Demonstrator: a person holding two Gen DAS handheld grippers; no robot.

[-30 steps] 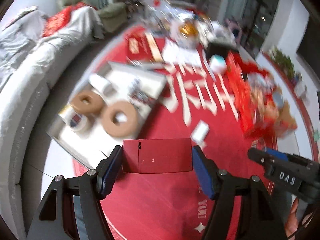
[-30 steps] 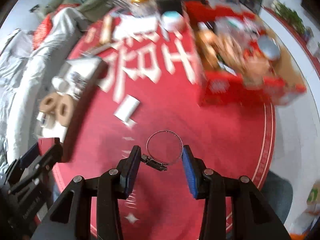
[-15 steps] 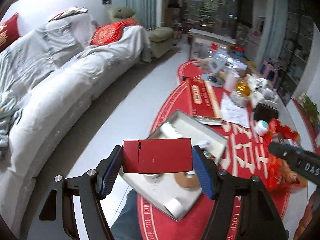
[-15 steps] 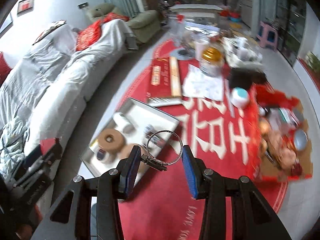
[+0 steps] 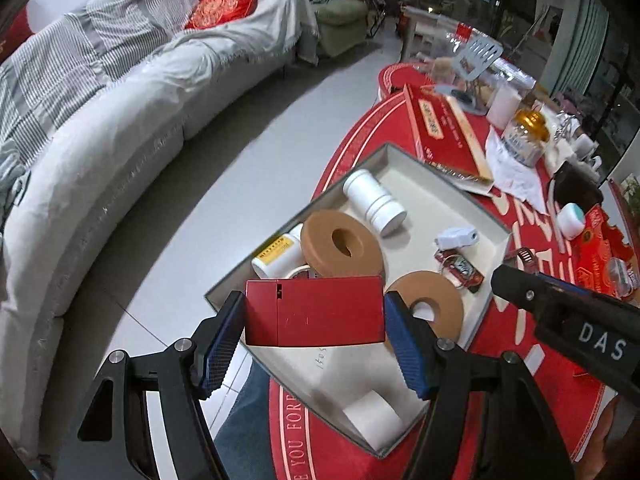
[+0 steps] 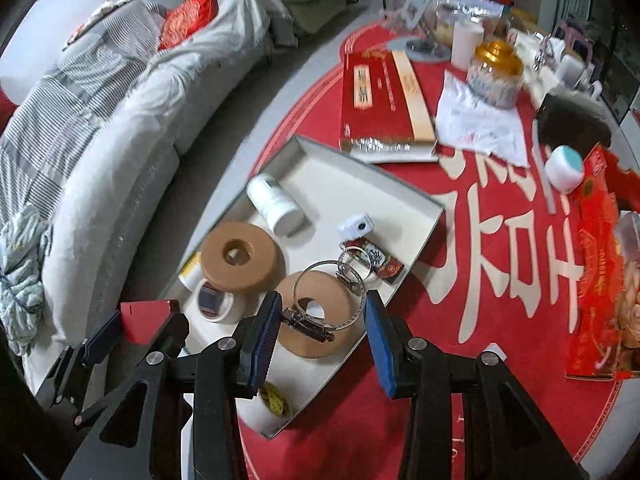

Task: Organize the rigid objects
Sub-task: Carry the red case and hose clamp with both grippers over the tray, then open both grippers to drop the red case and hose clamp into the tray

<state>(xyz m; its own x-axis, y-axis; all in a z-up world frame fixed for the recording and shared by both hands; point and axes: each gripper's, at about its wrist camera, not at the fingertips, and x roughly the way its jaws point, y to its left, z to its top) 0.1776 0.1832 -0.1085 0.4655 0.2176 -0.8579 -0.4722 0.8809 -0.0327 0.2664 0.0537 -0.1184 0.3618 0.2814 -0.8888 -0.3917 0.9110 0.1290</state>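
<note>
A living room with a long grey sofa (image 5: 120, 128) lies behind the round tabletop (image 6: 500, 320), which is covered in a red cloth with large white characters. Near its sofa-side edge sits a shallow grey tray (image 6: 434, 216) holding two brown tape rolls (image 6: 240, 256), a white bottle (image 6: 276, 204), a small white gadget and other bits.

My left hand-held gripper (image 5: 316, 320) pinches a flat red box (image 5: 316, 310) by its short ends, held in the air over the tray's near corner. My right hand-held gripper (image 6: 322, 320) grips a metal hose clamp (image 6: 328, 300), its screw housing against the left pad, hanging above the nearer tape roll.

I judge the step in hand to be setting both items down in the tray. To do it well, I should lower the box toward the bare white floor at the tray's near end rather than onto the rolls, keep it level, and spread the jaws only once it rests. The clamp is springy and may roll, so I should lay it flat in the open patch beyond the bottle before releasing. The two grippers are near each other, so I would place one item at a time.
</note>
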